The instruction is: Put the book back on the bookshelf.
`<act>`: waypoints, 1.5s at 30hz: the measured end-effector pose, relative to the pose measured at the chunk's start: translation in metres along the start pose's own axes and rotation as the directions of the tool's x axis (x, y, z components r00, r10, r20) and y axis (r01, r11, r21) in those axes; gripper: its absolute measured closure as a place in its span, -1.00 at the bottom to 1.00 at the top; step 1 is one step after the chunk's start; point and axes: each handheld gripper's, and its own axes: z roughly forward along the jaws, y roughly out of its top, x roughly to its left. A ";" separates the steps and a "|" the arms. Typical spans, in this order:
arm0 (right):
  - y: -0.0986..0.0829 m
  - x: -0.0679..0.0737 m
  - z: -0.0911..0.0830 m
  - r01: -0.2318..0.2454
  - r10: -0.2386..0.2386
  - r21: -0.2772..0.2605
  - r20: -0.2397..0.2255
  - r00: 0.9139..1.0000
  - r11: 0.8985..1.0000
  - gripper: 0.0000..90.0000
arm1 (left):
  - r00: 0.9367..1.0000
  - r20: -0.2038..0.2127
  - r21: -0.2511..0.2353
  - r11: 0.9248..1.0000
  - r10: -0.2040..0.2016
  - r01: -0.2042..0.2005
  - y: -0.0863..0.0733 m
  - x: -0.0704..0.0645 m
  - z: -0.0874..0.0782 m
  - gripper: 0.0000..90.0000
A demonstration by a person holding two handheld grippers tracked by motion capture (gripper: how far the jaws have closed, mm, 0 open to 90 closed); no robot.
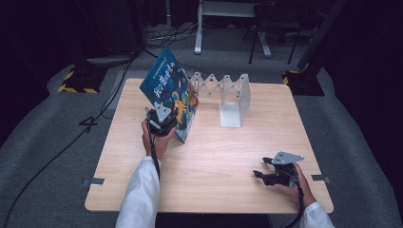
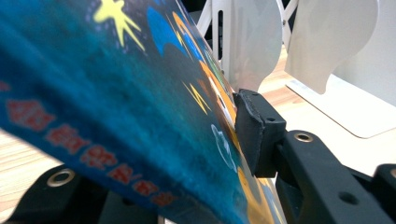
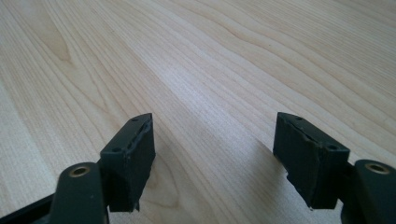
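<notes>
A blue picture book (image 1: pixel 168 90) with bright cartoon shapes and red characters stands tilted on the wooden table (image 1: pixel 214 156), left of centre. My left gripper (image 1: pixel 164 121) is shut on its lower edge. In the left gripper view the book's cover (image 2: pixel 116 107) runs across the frame, and one black pad (image 2: pixel 254 133) presses against it. A white expandable book rack (image 1: pixel 228 97) stands just right of the book. My right gripper (image 1: pixel 260 175) rests near the table's front right, open, with bare wood between its pads (image 3: pixel 130 158).
Black cables (image 1: pixel 71 137) trail over the grey floor left of the table. A yellow-and-black striped stand base (image 1: pixel 78 78) sits at the far left, and white desk legs (image 1: pixel 199 28) and chair legs stand behind. The rack's white dividers (image 2: pixel 327 42) rise close behind the book.
</notes>
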 end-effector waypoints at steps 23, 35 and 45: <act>0.000 0.000 0.000 -0.001 0.001 0.001 -0.002 1.000 1.000 -0.34 | 0.999 0.001 0.012 0.999 0.047 -0.047 0.000 0.001 -0.014 0.38; 0.000 -0.001 0.000 -0.001 0.001 0.007 -0.003 1.000 1.000 -0.36 | 0.996 0.061 0.030 0.997 0.068 -0.070 0.004 0.005 -0.029 0.23; 0.001 0.000 0.000 0.003 -0.004 0.007 0.005 1.000 1.000 -0.37 | 0.991 0.093 0.038 0.995 0.093 -0.097 0.005 0.007 -0.042 0.10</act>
